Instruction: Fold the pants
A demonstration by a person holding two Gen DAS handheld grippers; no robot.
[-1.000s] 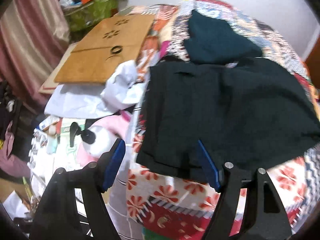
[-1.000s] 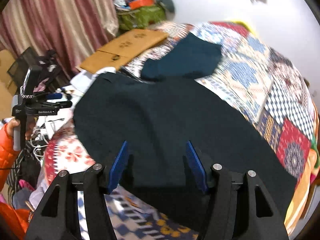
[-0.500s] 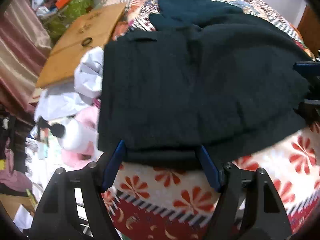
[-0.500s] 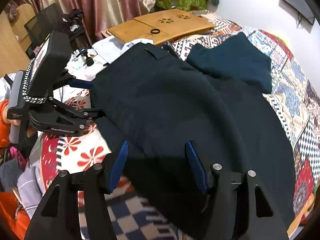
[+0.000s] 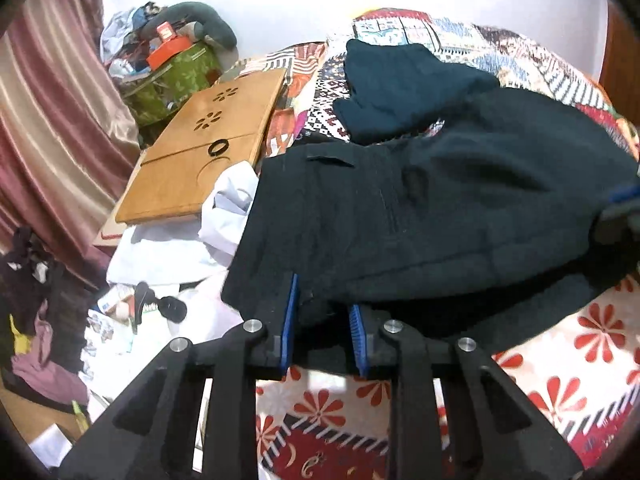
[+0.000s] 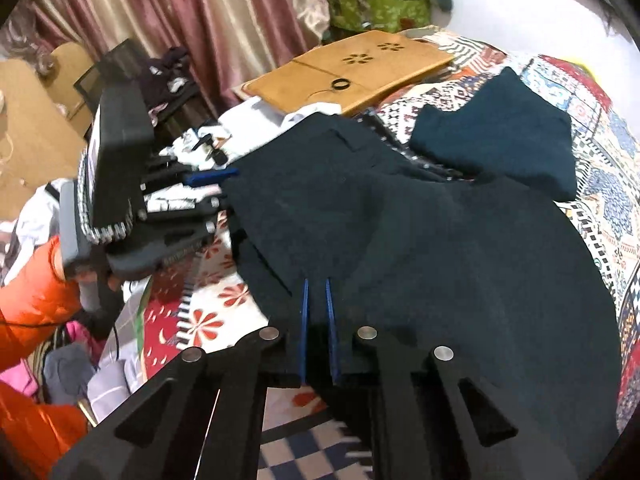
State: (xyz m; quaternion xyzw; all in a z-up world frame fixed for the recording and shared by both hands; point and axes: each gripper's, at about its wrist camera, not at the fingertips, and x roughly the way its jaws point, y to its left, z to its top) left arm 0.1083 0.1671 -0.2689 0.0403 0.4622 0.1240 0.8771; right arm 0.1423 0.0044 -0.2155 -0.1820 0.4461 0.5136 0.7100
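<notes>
Both the left gripper [image 5: 322, 312] and the right gripper [image 6: 316, 312] have just closed and now pinch the near edge of the dark pants [image 5: 440, 216] on the bed [image 5: 580, 340], so lifting it over to fold probably comes next.

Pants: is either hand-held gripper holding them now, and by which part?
Both. The left hand-held gripper and the right hand-held gripper have just closed on the near edge of the dark pants.

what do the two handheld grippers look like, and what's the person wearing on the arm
Both the left gripper and the right gripper are matte black plastic with cut-out triangular finger frames, round silver pivot bolts and thin bright blue pads. From the right wrist view, the left one has a black-and-white braided cord on its grey handle. The person's puffy sleeve is bright orange.
</notes>
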